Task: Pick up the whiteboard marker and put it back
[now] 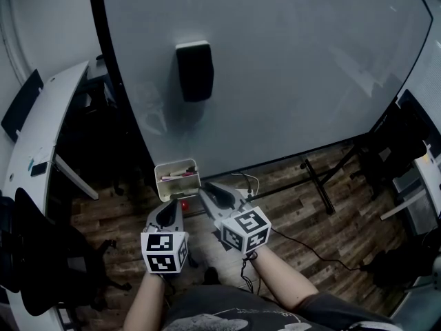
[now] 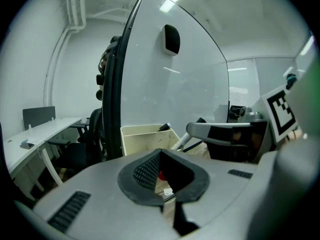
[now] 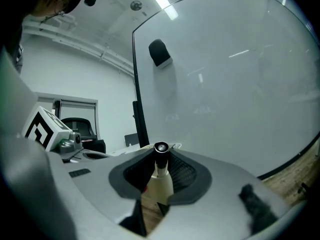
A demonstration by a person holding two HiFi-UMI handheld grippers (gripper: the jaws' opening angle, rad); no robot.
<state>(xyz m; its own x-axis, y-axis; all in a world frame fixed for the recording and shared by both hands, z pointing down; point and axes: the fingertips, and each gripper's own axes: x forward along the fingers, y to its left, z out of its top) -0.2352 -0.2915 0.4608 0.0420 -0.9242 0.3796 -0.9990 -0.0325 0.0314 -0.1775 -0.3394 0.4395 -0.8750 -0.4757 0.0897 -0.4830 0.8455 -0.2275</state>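
Note:
A whiteboard marker [image 3: 160, 176] with a white body and a black end stands between the jaws of my right gripper [image 3: 161, 156], which is shut on it. In the head view the right gripper [image 1: 207, 190] is just right of a small white box [image 1: 160, 179] fixed at the whiteboard's [image 1: 275, 67] lower left corner. Other markers [image 1: 178, 176] lie in that box. My left gripper [image 1: 167, 211] hovers below the box, shut and holding nothing. In the left gripper view its pads [image 2: 145, 171] meet, and beyond them are the box [image 2: 145, 139] and the held marker [image 2: 186, 140].
A black eraser [image 1: 194, 71] sticks to the whiteboard. A white desk [image 1: 41, 129] and a dark chair [image 1: 34, 254] stand at the left. The board's black stand legs [image 1: 318, 183] and a cable [image 1: 303, 247] lie on the wooden floor. A small red thing [image 1: 184, 204] sits under the box.

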